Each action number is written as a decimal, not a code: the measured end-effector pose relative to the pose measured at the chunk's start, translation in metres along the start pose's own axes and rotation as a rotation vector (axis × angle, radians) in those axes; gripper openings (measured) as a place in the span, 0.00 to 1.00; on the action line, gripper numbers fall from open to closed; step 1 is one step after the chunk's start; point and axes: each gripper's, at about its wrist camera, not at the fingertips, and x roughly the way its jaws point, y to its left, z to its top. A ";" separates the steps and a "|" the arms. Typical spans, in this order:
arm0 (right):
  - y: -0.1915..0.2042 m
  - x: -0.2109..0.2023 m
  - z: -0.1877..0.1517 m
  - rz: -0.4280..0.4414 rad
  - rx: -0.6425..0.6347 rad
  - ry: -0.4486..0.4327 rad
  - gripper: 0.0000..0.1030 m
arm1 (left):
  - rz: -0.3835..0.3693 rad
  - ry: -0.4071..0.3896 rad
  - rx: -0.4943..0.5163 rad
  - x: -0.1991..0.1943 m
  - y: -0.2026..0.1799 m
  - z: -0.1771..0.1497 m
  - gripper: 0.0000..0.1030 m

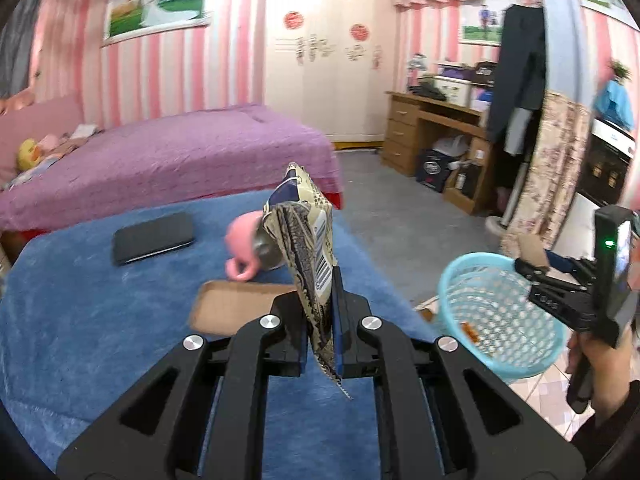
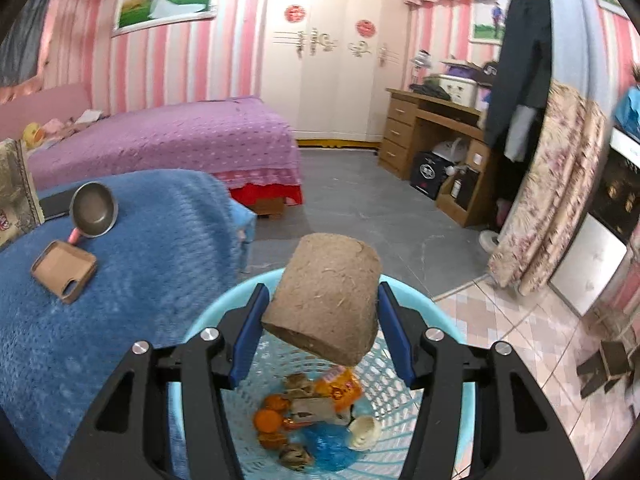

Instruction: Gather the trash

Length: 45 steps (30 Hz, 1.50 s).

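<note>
The right gripper (image 2: 320, 328) stands open above the light-blue perforated plastic basket (image 2: 452, 396); the brown cardboard tube (image 2: 326, 300) sits between the spread fingers, apparently falling. An off-centre drop could strike the rim and bounce out. The left gripper (image 1: 326, 320) is clamped on a crumpled beige snack wrapper (image 1: 308, 240). A thin hold may slip. The blue fleece-covered table (image 1: 100, 300) stands in a pink-striped bedroom.
</note>
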 end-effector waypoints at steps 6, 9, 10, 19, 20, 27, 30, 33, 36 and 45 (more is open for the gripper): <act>-0.037 0.007 -0.007 -0.033 0.054 0.020 0.53 | -0.063 0.031 0.059 0.024 -0.057 -0.004 0.07; -0.055 0.009 -0.011 -0.045 0.092 0.028 0.53 | -0.115 0.060 0.071 0.042 -0.085 -0.007 0.07; -0.062 0.010 -0.012 -0.048 0.110 0.032 0.53 | -0.127 0.068 0.083 0.049 -0.096 -0.009 0.07; -0.102 0.016 -0.026 -0.070 0.207 0.046 0.53 | -0.220 0.176 0.180 0.104 -0.170 -0.028 0.10; -0.104 0.016 -0.027 -0.071 0.213 0.045 0.53 | -0.228 0.191 0.183 0.109 -0.175 -0.030 0.14; -0.110 0.020 -0.032 -0.064 0.241 0.049 0.53 | -0.151 0.164 0.135 0.121 -0.165 -0.025 0.84; -0.111 0.023 -0.034 -0.063 0.250 0.050 0.53 | -0.109 0.147 0.098 0.120 -0.148 -0.020 0.90; -0.105 0.025 -0.033 -0.053 0.241 0.051 0.54 | -0.042 0.116 0.078 0.113 -0.129 -0.017 0.94; -0.095 0.027 -0.032 -0.034 0.223 0.049 0.56 | -0.009 0.108 0.049 0.107 -0.109 -0.014 0.94; -0.072 0.026 -0.030 0.003 0.209 0.065 0.86 | 0.085 0.058 0.034 0.066 -0.068 -0.010 0.95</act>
